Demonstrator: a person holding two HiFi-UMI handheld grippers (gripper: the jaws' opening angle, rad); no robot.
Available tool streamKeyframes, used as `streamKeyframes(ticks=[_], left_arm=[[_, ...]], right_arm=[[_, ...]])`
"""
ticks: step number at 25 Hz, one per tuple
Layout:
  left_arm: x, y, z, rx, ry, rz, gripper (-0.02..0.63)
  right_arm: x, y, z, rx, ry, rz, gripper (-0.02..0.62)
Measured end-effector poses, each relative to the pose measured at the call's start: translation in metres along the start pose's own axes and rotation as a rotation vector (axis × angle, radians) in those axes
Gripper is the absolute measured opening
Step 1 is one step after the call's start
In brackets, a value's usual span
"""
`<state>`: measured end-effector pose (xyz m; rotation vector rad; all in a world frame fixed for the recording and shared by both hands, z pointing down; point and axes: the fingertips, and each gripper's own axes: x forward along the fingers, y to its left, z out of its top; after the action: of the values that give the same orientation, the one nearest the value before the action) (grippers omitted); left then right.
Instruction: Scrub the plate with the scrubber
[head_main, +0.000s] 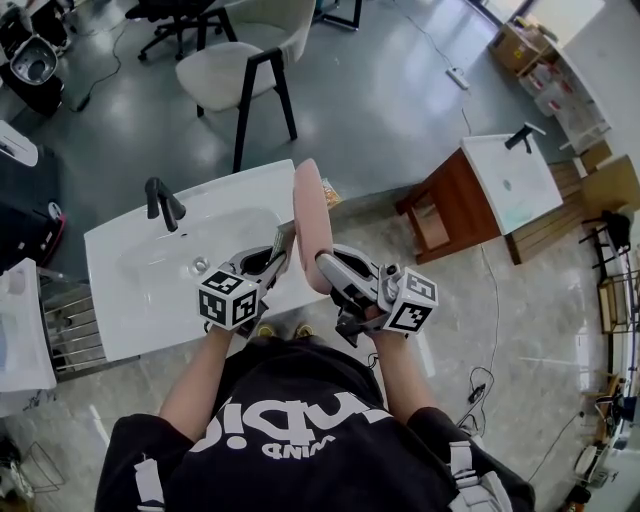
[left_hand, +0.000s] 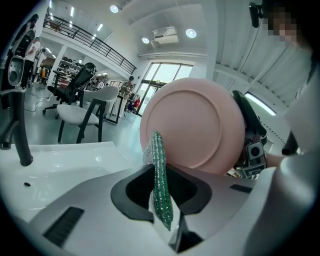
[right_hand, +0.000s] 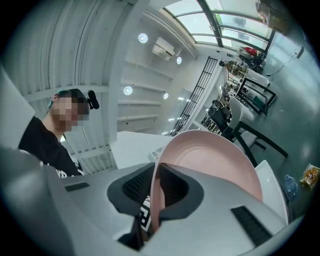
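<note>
Gripping: right gripper (right_hand: 154, 197) clamps plate (right_hand: 210, 155) rim, plate on edge | left gripper (left_hand: 161, 187) pinches scrubber (left_hand: 156, 150), tip toward plate

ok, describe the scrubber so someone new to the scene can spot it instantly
Start at the white sink with the black faucet. Over its near edge, the left claw pinches the scrubber, a thin flat pad held edge-up beside the pink plate in the right claw. Its sparkly green mesh stands out from the smooth plate and grey claws.
</note>
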<state>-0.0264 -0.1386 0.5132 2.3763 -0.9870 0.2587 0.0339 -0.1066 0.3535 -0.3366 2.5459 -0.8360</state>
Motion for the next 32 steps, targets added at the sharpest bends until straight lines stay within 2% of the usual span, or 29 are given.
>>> streamKeyframes(ticks=[5, 17, 24, 32], left_arm=[[0.000, -0.008, -0.008, 0.008, 0.031, -0.022, 0.083], [-0.006, -0.044, -0.013, 0.035, 0.068, -0.113, 0.083], [-0.017, -0.065, 0.004, 0.061, 0.037, -0.162, 0.083], [-0.027, -0.079, 0.033, 0.087, -0.044, -0.172, 0.083]], right_arm=[[-0.003, -0.013, 0.009, 0.008, -0.062, -0.035, 0.049], [-0.003, -0.046, 0.022, -0.039, -0.115, -0.156, 0.049], [-0.002, -0.066, 0.023, -0.070, -0.116, -0.234, 0.048], [-0.014, -0.087, 0.011, -0.033, -0.111, -0.312, 0.044]])
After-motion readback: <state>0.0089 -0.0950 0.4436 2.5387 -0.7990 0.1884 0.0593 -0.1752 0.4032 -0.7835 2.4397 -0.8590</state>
